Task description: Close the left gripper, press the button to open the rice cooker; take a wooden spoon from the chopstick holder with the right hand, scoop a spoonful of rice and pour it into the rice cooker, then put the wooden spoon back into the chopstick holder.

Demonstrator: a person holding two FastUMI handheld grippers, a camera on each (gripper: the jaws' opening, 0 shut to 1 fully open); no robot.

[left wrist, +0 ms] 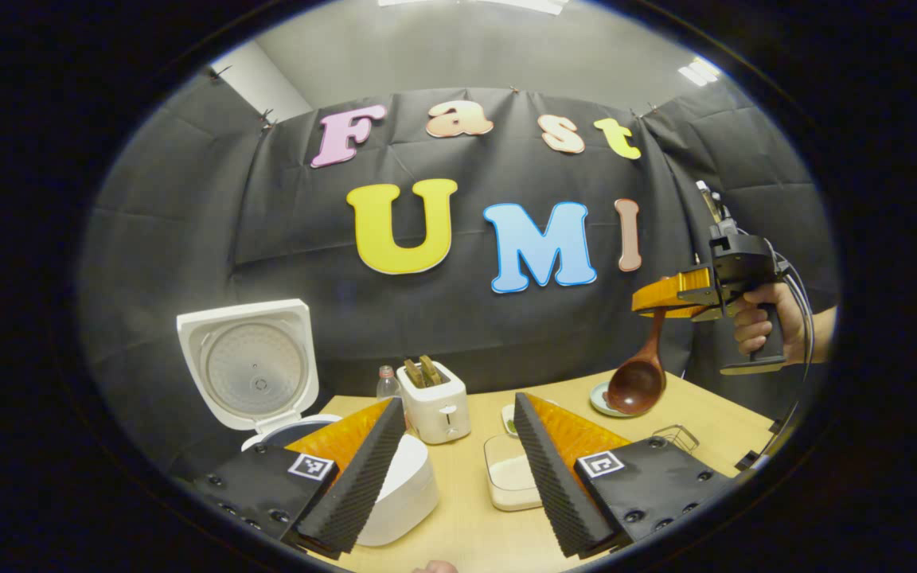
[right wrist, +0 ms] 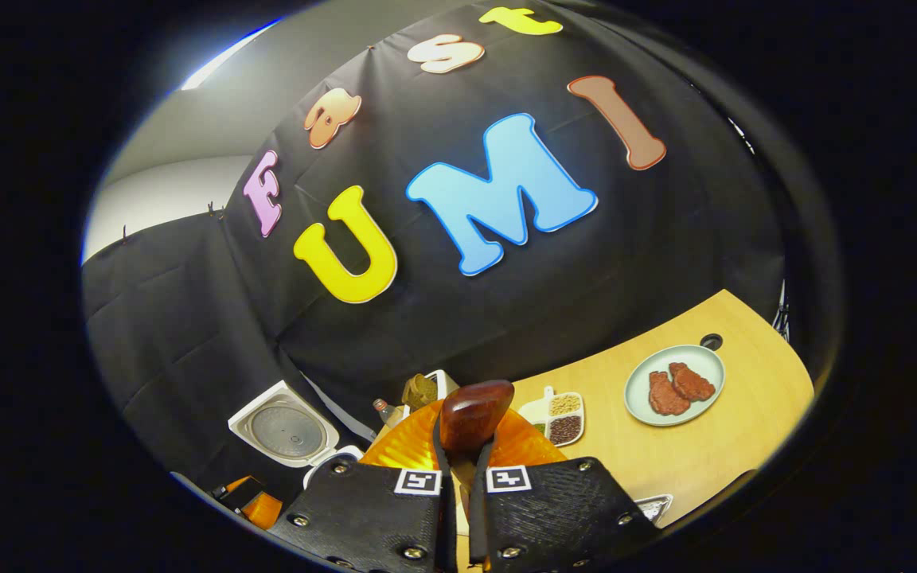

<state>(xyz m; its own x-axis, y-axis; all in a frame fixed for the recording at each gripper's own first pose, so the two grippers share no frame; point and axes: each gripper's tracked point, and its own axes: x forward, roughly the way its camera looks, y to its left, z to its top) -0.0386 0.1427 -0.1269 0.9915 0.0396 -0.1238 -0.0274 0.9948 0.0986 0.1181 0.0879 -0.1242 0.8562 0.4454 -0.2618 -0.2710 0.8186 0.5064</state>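
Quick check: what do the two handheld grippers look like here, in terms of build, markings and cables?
Left gripper: two wedge-shaped fingers with ribbed inner faces, on black plates with screws, each plate carrying a square black-and-white marker. Right gripper, seen from the left gripper view: black body with a pistol-style handle, cables trailing off the back, held by a bare hand. No sleeve in sight. Up close it has the same screwed plates and markers.

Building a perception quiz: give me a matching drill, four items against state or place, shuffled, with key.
Things:
1. rice cooker lid
2. wooden spoon
3. left gripper
4. plate

States:
A. held in the air by the right gripper
B. carries two pieces of meat
C. raised open
D. fingers apart, nothing between them

Pairs: 1-C, 2-A, 3-D, 4-B
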